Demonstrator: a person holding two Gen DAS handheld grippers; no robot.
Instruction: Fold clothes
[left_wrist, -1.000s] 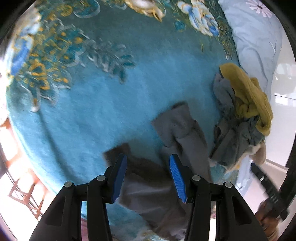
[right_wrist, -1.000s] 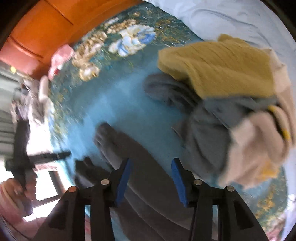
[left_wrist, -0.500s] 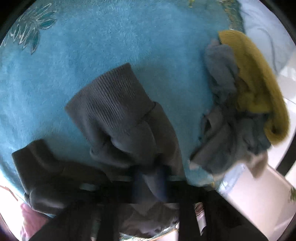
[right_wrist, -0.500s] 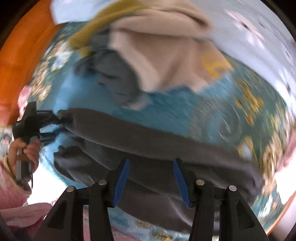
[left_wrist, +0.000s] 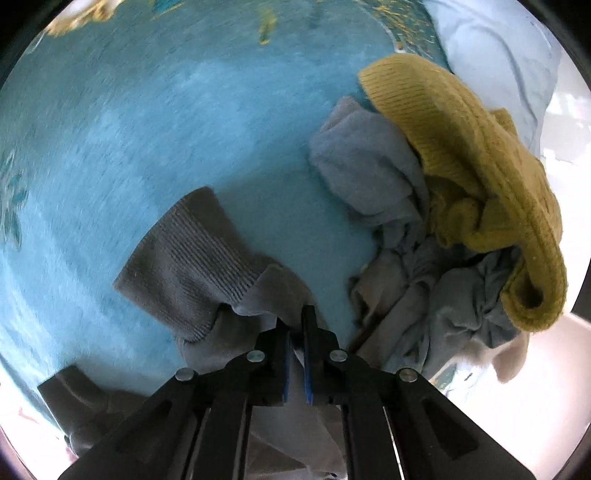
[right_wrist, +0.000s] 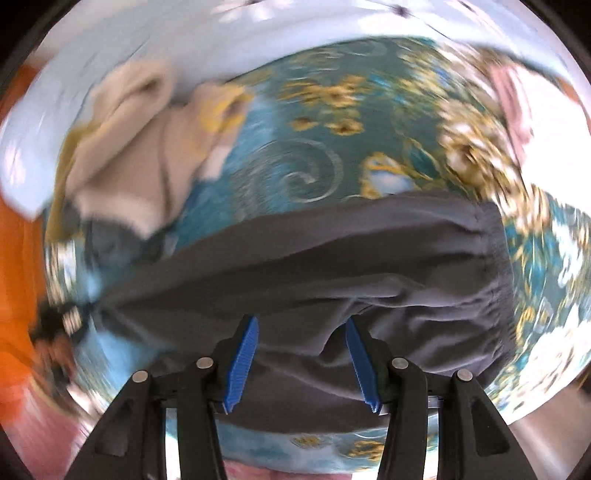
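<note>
2 tools work on 1 garment here: the dark grey sweatpants with ribbed cuffs (left_wrist: 192, 266) lie stretched across the teal floral blanket on the bed (left_wrist: 184, 129), beside a pile of unfolded clothes — a mustard yellow knitted sweater (left_wrist: 461, 155) on top of a pale grey-blue crumpled garment (left_wrist: 369, 173). The left tool (left_wrist: 295, 332) is pressed together and pinches the grey fabric just behind the cuff. The right tool (right_wrist: 301, 354) hangs with its jaws spread over the waistband end of the same sweatpants (right_wrist: 369, 258), and no cloth sits between its blue pads (right_wrist: 243, 354).

I judge the step in hand is to take both ends and pull the legs straight. To do it well, the right tool should come down on the elastic waistband edge and bite through both layers, while the left one holds its pinch firmly, so the cloth does not slip when it is stretched.

Compared with 1 second ago, the left jaws, then spread above the cloth, are now closed on it, and the cuff looks nearer. The right view showed the clothes pile then — now it shows the waistband.
</note>
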